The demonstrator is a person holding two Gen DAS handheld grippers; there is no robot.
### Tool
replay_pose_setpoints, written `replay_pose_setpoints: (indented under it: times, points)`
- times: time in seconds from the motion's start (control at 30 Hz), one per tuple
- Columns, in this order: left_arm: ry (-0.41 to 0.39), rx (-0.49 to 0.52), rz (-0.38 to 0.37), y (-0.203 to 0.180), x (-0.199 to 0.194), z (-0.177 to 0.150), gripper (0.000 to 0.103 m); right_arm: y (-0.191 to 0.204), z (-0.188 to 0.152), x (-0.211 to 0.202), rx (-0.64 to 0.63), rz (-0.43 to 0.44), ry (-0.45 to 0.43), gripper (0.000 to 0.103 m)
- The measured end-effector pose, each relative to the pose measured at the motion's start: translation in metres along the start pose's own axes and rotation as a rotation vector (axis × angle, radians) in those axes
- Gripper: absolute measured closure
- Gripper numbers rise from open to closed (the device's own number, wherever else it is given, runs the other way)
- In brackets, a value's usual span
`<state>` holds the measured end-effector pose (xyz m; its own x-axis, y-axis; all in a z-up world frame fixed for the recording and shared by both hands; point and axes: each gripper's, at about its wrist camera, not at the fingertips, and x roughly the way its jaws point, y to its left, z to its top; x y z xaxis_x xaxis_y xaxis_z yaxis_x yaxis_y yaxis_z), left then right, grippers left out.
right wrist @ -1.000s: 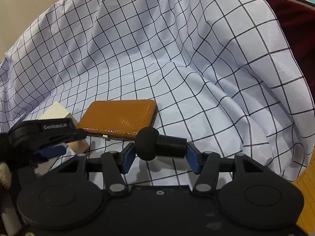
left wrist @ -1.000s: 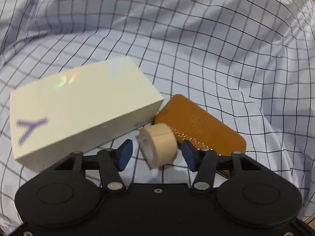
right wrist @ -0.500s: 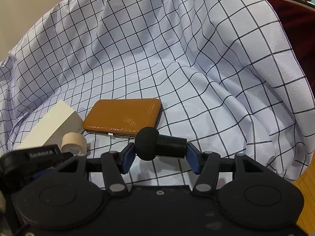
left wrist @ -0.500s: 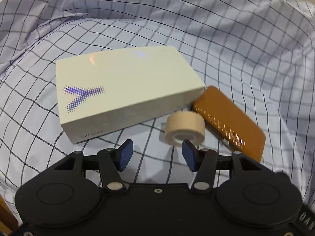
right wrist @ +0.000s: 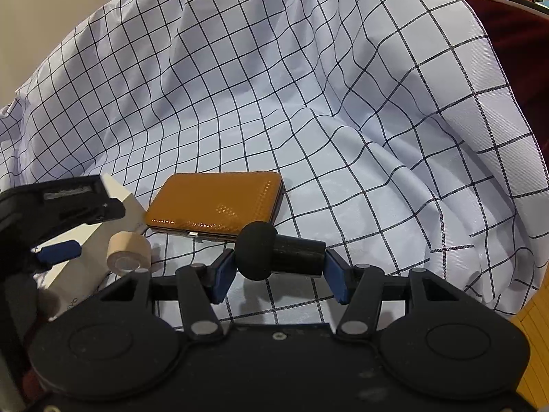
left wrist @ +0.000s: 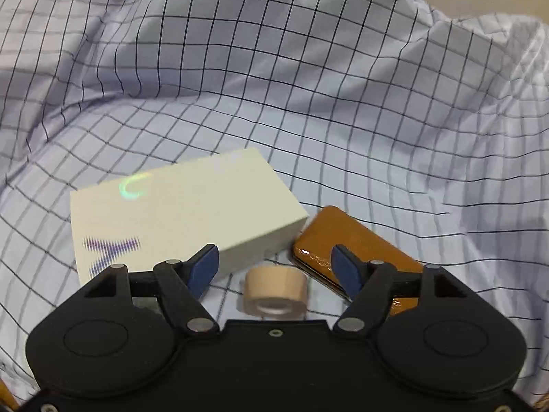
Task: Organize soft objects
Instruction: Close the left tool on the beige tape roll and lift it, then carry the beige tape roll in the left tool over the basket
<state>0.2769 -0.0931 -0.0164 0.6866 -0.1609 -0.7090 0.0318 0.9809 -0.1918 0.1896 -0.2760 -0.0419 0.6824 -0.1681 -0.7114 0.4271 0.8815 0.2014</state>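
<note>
A beige tape roll [left wrist: 275,291] lies on the checked cloth [left wrist: 343,110], below and between the blue fingertips of my open left gripper [left wrist: 276,267]; no pad touches it. A white box [left wrist: 178,213] lies to its left and an orange-brown case [left wrist: 353,243] to its right. My right gripper [right wrist: 279,271] is shut on a small black microphone with a foam head [right wrist: 278,255], held above the cloth. In the right wrist view the case [right wrist: 216,202], the roll [right wrist: 128,252], the box [right wrist: 85,257] and the left gripper [right wrist: 55,206] lie at the left.
The checked cloth [right wrist: 308,86] rises in folds behind and to the right. A dark red object [right wrist: 514,41] stands beyond its right edge. A strip of wooden floor [right wrist: 535,353] shows at the lower right.
My left gripper has let go of the tape roll and drawn back and up; the roll now rests on the cloth by the box. My right gripper holds the microphone nearly still.
</note>
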Motion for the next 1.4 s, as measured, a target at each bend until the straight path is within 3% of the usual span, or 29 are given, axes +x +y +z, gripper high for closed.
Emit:
replay_pose_setpoints:
  times: [0.13,0.23,0.33,0.5,0.6,0.8,1.03,1.1,1.17,1.2,1.4]
  points:
    - [0.020,0.049,0.034,-0.005,0.001,-0.010,0.038,0.000,0.000,-0.001,-0.001,0.005,-0.003,0.048]
    - [0.073,0.024,0.047,0.004,0.008,-0.019,0.038,0.000,0.000,-0.003,0.001,0.007,-0.006,0.048]
    - [0.093,-0.029,0.000,0.015,0.007,-0.023,0.037,0.001,-0.001,-0.004,0.003,0.007,-0.008,0.048]
    - [0.135,-0.010,-0.019,0.018,-0.001,-0.032,0.037,0.001,-0.001,-0.005,0.008,0.014,-0.005,0.048]
    - [0.168,0.019,-0.017,0.017,-0.004,-0.041,0.040,0.002,-0.001,-0.006,0.000,0.015,-0.010,0.048]
    - [0.145,0.104,-0.044,0.009,-0.011,-0.038,0.036,0.002,0.000,-0.004,0.002,0.014,-0.005,0.048]
    - [0.208,0.139,-0.082,-0.002,0.016,-0.034,0.033,0.001,0.001,-0.004,-0.007,0.016,-0.004,0.048]
    - [0.221,0.124,-0.083,0.000,0.023,-0.036,0.036,0.000,0.001,-0.003,-0.007,0.013,-0.002,0.048]
    - [0.199,0.129,-0.088,0.000,0.022,-0.035,0.052,-0.001,0.000,-0.003,-0.008,0.011,-0.001,0.048]
    - [0.198,0.131,-0.095,0.000,0.022,-0.035,0.055,-0.001,0.000,-0.003,-0.008,0.009,0.000,0.048]
    - [0.180,0.137,-0.114,0.004,0.010,-0.035,0.055,0.002,0.000,-0.012,-0.019,0.012,-0.014,0.048]
